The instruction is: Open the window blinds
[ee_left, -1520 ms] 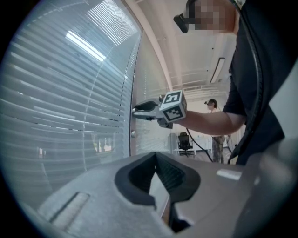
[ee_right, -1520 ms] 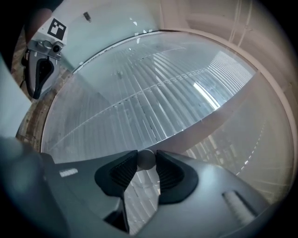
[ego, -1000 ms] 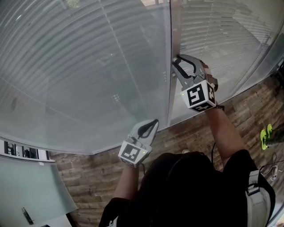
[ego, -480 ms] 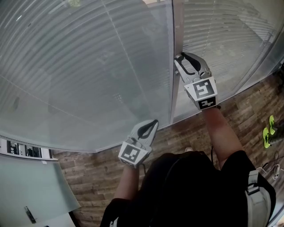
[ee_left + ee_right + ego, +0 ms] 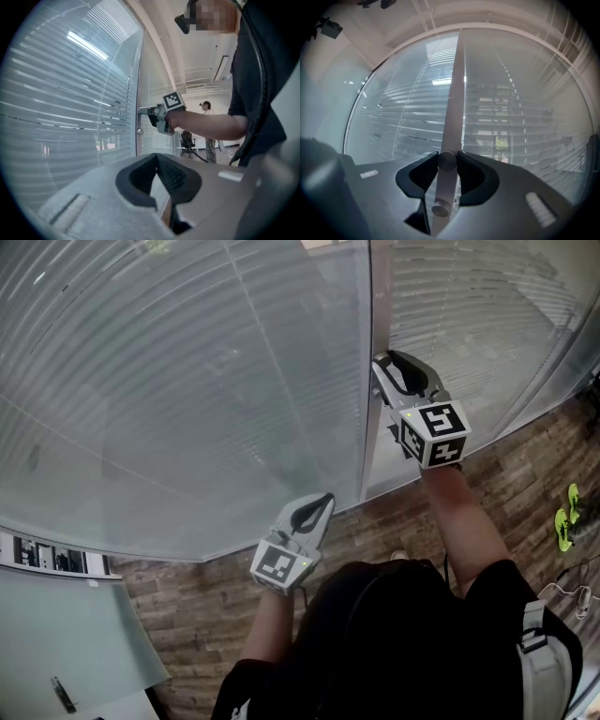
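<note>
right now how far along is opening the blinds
Done: the right gripper has reached the frame post, and its fingers are closed on the round knob there. In hand: that grip, probably for twisting the knob. Left: the slats lie close together with only thin gaps showing through, so they are not open yet. The left gripper hangs shut and empty.

The floor [image 5: 187,606] is made of brown wooden planks, some boards darker and some lighter. Near the right edge a small yellow-green thing [image 5: 561,526] lies on it; what it is, I cannot tell. Lower on the same side, a thin pale cable [image 5: 566,591] lies loose on the planks. In the lower left corner stands a pale grey-green bench [image 5: 75,634], with a small dark pen-like thing [image 5: 60,695] on top.
</note>
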A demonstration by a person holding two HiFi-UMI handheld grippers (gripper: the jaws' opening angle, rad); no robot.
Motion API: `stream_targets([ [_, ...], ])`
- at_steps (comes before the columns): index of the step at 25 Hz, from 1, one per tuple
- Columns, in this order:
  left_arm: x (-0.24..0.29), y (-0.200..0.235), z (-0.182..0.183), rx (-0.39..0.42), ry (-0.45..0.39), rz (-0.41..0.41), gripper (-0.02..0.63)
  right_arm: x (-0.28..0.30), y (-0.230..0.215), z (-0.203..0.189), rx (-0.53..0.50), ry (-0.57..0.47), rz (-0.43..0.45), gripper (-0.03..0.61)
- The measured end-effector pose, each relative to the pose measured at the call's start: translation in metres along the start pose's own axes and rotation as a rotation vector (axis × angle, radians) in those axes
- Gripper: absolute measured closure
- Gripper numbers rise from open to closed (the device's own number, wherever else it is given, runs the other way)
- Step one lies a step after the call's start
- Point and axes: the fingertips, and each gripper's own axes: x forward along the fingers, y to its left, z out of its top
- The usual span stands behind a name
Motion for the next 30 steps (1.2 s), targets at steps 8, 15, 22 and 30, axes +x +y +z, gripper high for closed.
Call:
stream_targets([
  [8, -0.0006, 0.0038, -0.0041, 0.032, -0.026, 0.003, 0.609, -0.0003, -0.0027, 0.0022, 0.192, -0.029, -0.002, 0.446],
  [15, -0.0007, 0.0004, 0.0018, -0.013, 0.003, -0.001, 0.609, -0.0006, -0.0041, 0.0035, 0.248, -0.043, -0.014, 0.446],
  [22, 0.0006, 0.0011, 0.0009, -0.005, -0.005, -0.003, 0.609, -0.0002, -0.0038, 0.0033, 0.248, -0.041, -0.015, 0.446],
  [30, 0.0015, 0.0004, -0.0015, -0.005, -0.002, -0.009, 0.609, 0.0001, -0.0046, 0.0037, 0.312, -0.041, -0.024, 0.448],
])
